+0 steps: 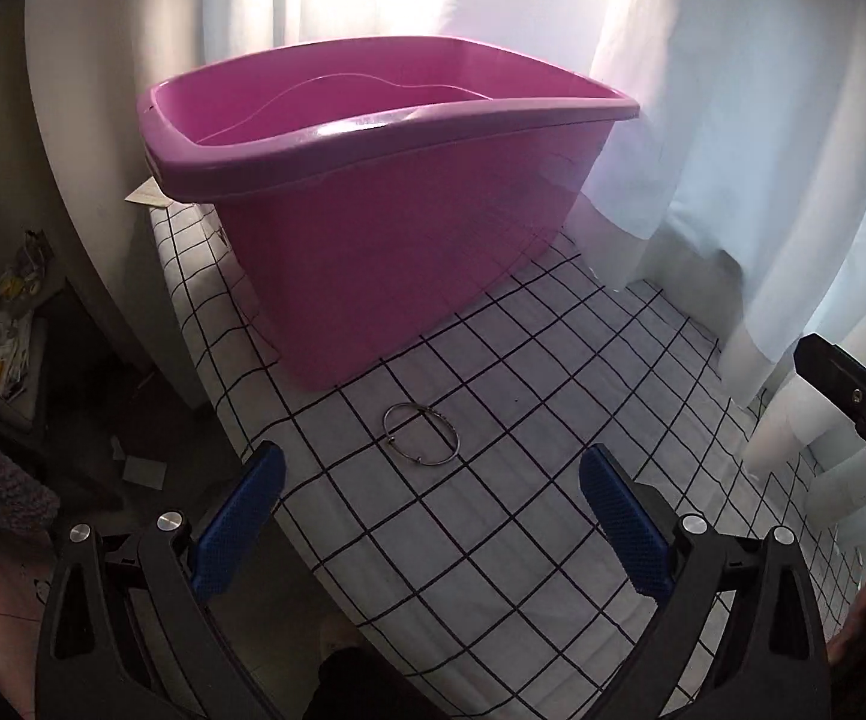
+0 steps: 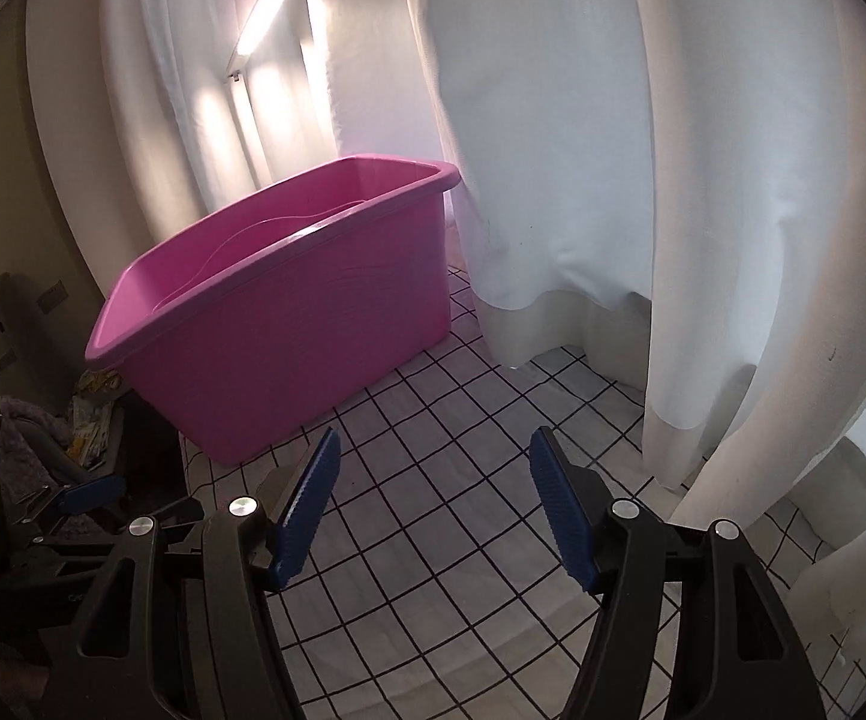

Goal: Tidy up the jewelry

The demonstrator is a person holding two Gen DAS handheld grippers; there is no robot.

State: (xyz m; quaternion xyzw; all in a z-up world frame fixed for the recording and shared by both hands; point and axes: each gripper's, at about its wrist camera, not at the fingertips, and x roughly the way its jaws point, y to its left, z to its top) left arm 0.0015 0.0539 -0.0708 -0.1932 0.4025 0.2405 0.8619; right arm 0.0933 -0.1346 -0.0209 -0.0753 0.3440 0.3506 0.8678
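A thin silver bangle lies flat on the checked white cloth, just in front of a big pink plastic tub. My left gripper hovers over the near side of the bangle with its blue pads wide apart and nothing between them. In the right wrist view the same tub stands at the left. My right gripper is open above bare cloth, holding nothing. No bangle shows in that view.
White curtains hang down onto the cloth behind and right of the tub. The table's left edge drops to a dark cluttered floor. A lit lamp glows behind the curtain. The other gripper's body shows at the right edge.
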